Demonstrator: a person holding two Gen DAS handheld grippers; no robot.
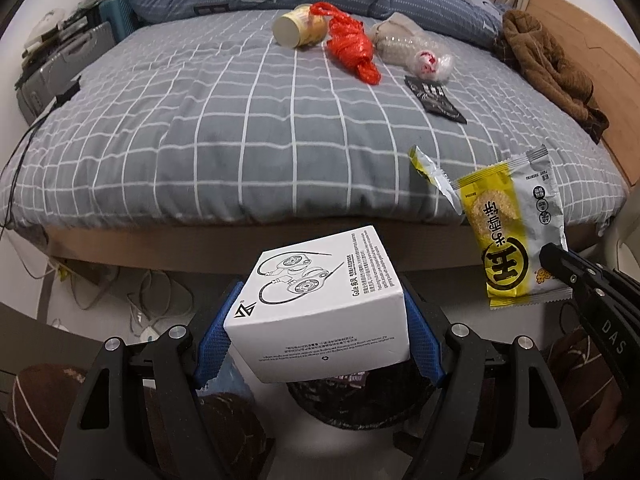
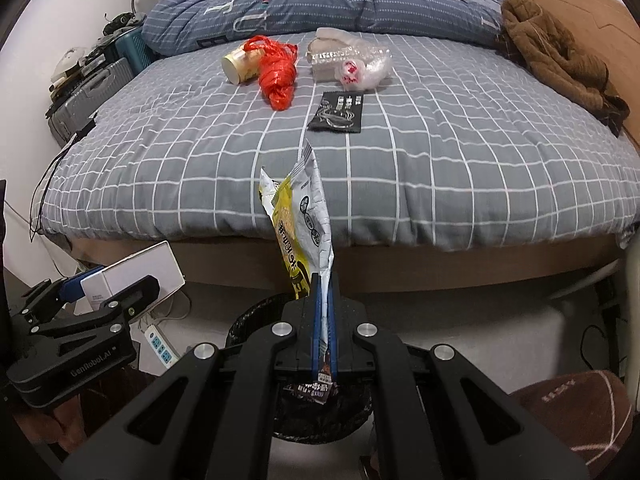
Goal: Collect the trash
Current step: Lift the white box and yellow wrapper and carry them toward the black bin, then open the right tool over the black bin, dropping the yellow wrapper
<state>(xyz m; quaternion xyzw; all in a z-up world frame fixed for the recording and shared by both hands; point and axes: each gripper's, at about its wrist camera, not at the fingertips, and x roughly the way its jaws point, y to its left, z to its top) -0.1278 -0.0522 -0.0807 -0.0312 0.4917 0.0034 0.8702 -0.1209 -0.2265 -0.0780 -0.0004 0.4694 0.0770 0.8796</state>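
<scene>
Inside black bin [image 2: 256, 316], perhaps a dark wrapper [image 2: 312, 390].

both grippers are matte black, built from angular linkage arms with long cut-out slots and round silver bolt heads at the pivots. the left gripper [image 1: 320, 332] carries blue finger pads [image 1: 214, 336] with a fine knurled texture, and pale lettering runs along its side in the right wrist view. the right gripper [image 2: 325, 320] has the same blue pads [image 2: 316, 320]; its black finger shows small screws and white letters in the left wrist view.
</scene>
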